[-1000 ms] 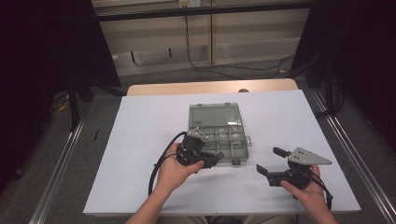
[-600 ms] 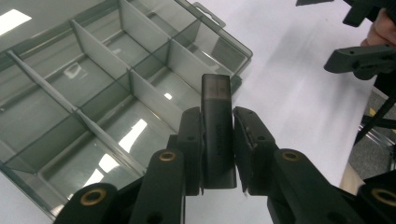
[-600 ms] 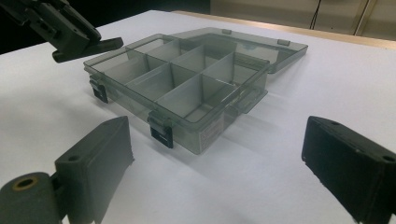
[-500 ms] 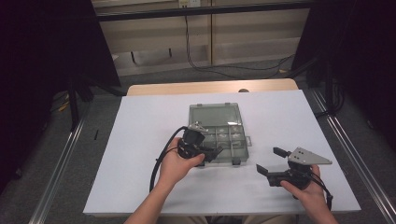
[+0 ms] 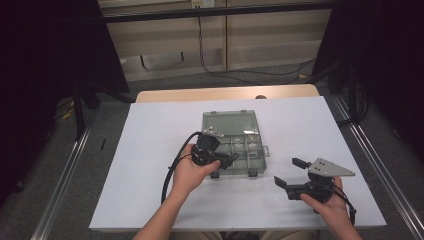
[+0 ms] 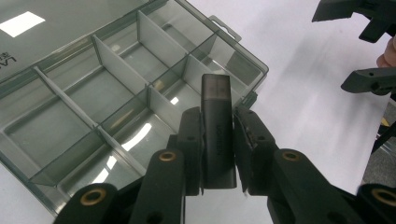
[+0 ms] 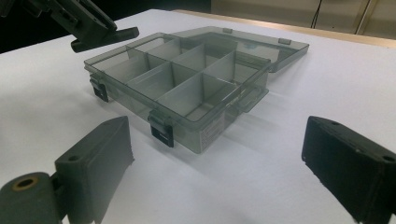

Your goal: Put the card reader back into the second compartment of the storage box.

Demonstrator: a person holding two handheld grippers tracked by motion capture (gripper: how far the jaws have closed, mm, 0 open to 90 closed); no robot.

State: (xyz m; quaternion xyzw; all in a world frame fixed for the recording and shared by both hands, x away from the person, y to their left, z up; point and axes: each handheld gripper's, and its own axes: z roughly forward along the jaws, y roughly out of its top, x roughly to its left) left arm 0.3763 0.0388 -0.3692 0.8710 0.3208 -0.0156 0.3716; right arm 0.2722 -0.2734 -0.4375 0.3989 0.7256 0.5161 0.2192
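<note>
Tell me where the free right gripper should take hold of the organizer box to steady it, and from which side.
Probably the near right corner of the organizer box, coming in from the person's side, where the right gripper sits open. One jaw would go inside the corner compartment, one outside the thin upright wall. The open lid blocks the far side, and the left gripper holds a dark stick over it.

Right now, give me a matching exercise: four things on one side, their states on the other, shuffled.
Things:
1. left gripper
2. right gripper
3. organizer box
4. USB stick

States:
A. lid open, compartments look empty
B. fingers spread, holding nothing
C. pinched upright over the box
D. shut on a dark stick

Pairs: 1-D, 2-B, 3-A, 4-C
</note>
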